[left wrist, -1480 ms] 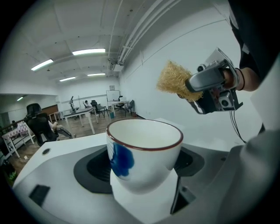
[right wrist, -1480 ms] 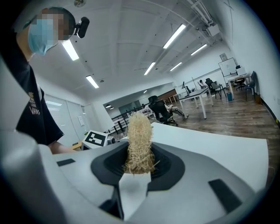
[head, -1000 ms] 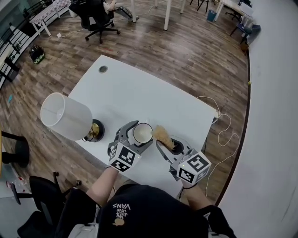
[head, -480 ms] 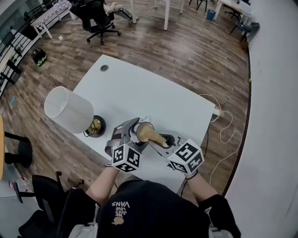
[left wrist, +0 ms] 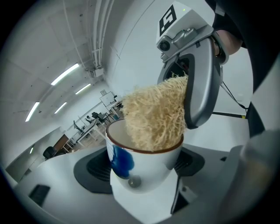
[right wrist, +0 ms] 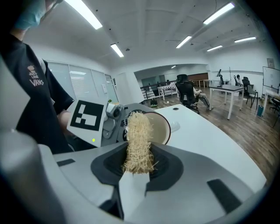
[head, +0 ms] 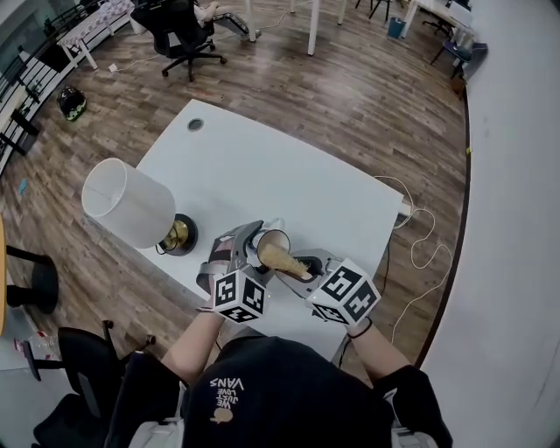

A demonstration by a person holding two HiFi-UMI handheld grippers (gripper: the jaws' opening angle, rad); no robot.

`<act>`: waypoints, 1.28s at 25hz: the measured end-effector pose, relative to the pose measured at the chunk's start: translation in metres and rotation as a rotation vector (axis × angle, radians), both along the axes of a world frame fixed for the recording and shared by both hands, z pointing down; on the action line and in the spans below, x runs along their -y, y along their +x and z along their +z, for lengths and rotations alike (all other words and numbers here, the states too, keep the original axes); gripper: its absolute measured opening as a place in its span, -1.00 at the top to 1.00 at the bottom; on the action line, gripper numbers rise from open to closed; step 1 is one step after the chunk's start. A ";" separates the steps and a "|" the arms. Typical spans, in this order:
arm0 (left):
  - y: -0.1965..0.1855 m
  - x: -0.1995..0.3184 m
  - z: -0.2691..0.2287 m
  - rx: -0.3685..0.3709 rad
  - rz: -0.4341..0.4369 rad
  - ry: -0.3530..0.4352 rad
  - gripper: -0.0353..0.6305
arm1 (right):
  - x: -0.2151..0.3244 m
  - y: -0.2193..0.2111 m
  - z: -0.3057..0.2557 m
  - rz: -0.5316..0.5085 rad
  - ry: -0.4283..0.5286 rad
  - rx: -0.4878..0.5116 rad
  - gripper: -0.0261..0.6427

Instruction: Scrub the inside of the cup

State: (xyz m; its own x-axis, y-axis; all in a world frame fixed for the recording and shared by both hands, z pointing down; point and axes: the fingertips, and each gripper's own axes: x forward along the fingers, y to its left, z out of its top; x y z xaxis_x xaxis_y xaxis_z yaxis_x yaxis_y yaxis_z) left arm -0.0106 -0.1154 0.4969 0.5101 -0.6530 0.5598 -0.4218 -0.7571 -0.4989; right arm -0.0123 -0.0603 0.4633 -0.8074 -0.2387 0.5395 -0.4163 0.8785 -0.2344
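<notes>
The lamp [head: 131,213] stood close to the left of the left gripper [head: 252,248]; bare surface [head: 280,171] stretched beyond the cup [head: 276,238], whose mouth the scrubber [head: 282,260] filled.

You're in an open-plan office: a white desk [head: 262,171], a black swivel chair [head: 179,35], wood flooring [head: 367,96], strip lights [right wrist: 83,13] overhead, glass partitions [right wrist: 85,83].

Cup [left wrist: 144,164] floor: hidden in the left gripper view, the scrubber [left wrist: 154,114] filling the cup's mouth.
Scrubber tip: sunk inside the cup, unseen from the head view.
Blue mark [left wrist: 119,158]: blurred, shape unreadable.
Lamp base [head: 179,236]: half under its shade [head: 127,203], at the cup's 9 o'clock.
Office chair [head: 179,31]: cut by the top edge, 11 o'clock.
</notes>
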 end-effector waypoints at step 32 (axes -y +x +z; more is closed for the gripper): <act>0.008 0.000 0.000 0.021 0.045 0.038 -0.32 | 0.016 0.030 0.008 -0.015 0.001 -0.192 0.62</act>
